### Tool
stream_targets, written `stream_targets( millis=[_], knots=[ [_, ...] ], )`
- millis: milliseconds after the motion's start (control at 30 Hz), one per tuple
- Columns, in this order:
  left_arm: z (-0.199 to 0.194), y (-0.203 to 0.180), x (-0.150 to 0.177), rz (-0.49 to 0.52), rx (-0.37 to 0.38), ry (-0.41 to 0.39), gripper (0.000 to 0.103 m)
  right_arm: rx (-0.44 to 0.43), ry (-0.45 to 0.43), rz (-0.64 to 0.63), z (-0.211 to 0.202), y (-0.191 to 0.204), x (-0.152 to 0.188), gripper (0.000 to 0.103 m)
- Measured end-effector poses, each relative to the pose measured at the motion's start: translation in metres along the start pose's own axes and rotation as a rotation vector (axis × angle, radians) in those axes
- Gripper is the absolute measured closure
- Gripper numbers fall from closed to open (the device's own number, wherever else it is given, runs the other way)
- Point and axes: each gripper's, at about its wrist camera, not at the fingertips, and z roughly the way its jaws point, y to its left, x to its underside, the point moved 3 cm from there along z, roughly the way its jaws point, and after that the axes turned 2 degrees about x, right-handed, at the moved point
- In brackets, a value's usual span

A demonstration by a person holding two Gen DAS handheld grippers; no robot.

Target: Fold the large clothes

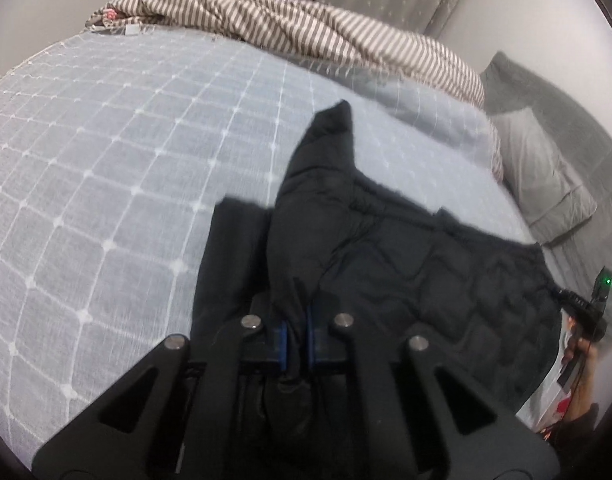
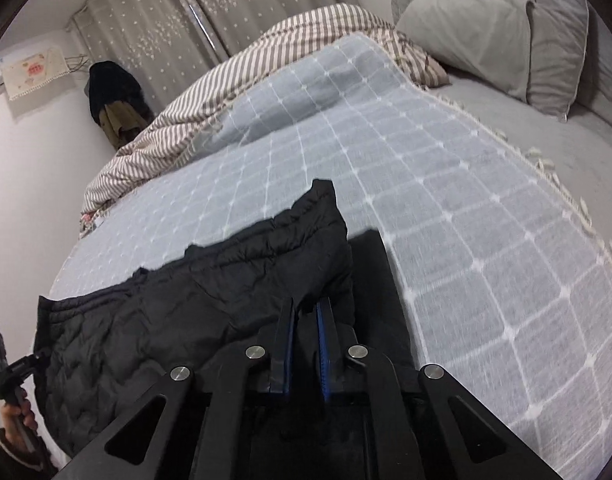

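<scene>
While both tongs (image 1: 297, 320) (image 2: 306, 312) pinch the black quilted jacket (image 1: 405, 264), it lies on a blue checked bedspread (image 1: 126, 168).

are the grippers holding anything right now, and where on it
Both are shut on the black quilted jacket: the left gripper pinches a bunched fold at its near edge, the right gripper the same edge further along.

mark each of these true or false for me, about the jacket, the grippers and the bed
1. The left gripper is shut on the black jacket. True.
2. The right gripper hangs open above the jacket. False: it is shut on jacket fabric.
3. The jacket lies on a light blue checked bedspread. True.
4. The striped duvet covers the jacket. False: it is bunched at the bed's far side.
5. A grey pillow lies on the bed. True.
</scene>
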Motion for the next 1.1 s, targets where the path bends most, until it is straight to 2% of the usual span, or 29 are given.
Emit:
stream_targets(
  millis=[133, 267, 367, 467, 567, 600, 667, 733, 800, 900, 967, 1033, 1100],
  knots=[
    [0.018, 0.004, -0.02, -0.027, -0.02, -0.026, 0.095, 0.024, 0.01, -0.019, 0.018, 0.015, -0.023, 0.093],
    [0.055, 0.017, -0.025, -0.022, -0.1, 0.032, 0.093, 0.07, 0.04, -0.006, 0.05, 0.013, -0.032, 0.093],
    [0.067, 0.023, -0.026, -0.002, -0.165, 0.044, 0.08, 0.083, 0.058, 0.036, 0.064, 0.005, -0.029, 0.087],
    [0.055, 0.019, -0.027, -0.002, -0.186, 0.018, 0.075, 0.075, 0.038, 0.081, 0.055, -0.001, -0.026, 0.085],
    [0.034, -0.003, -0.031, 0.055, -0.201, -0.048, 0.052, 0.109, -0.011, 0.055, 0.037, 0.008, -0.029, 0.08],
    [0.027, -0.013, -0.033, 0.078, -0.199, -0.075, 0.04, 0.113, -0.025, 0.033, 0.031, 0.018, -0.031, 0.075],
    [0.015, -0.036, -0.035, 0.124, -0.178, -0.13, 0.032, 0.104, -0.033, -0.003, 0.026, 0.036, -0.034, 0.065],
    [0.014, -0.061, -0.031, 0.186, -0.142, -0.144, 0.019, 0.076, -0.043, -0.061, 0.021, 0.064, -0.031, 0.034],
    [0.022, -0.075, -0.026, 0.229, -0.123, -0.125, 0.012, 0.039, -0.05, -0.131, 0.021, 0.091, -0.021, 0.031],
    [0.052, -0.077, -0.013, 0.253, -0.152, -0.046, 0.011, 0.003, 0.018, -0.207, 0.037, 0.117, -0.001, 0.031],
    [0.067, -0.064, -0.007, 0.208, -0.174, 0.017, 0.011, 0.005, 0.058, -0.211, 0.048, 0.118, 0.01, 0.031],
    [0.074, -0.043, -0.002, 0.121, -0.184, 0.061, 0.011, 0.007, 0.079, -0.19, 0.054, 0.107, 0.02, 0.031],
    [0.072, -0.026, -0.003, 0.035, -0.145, 0.06, 0.011, -0.014, 0.073, -0.149, 0.052, 0.091, 0.024, 0.031]
  ],
)
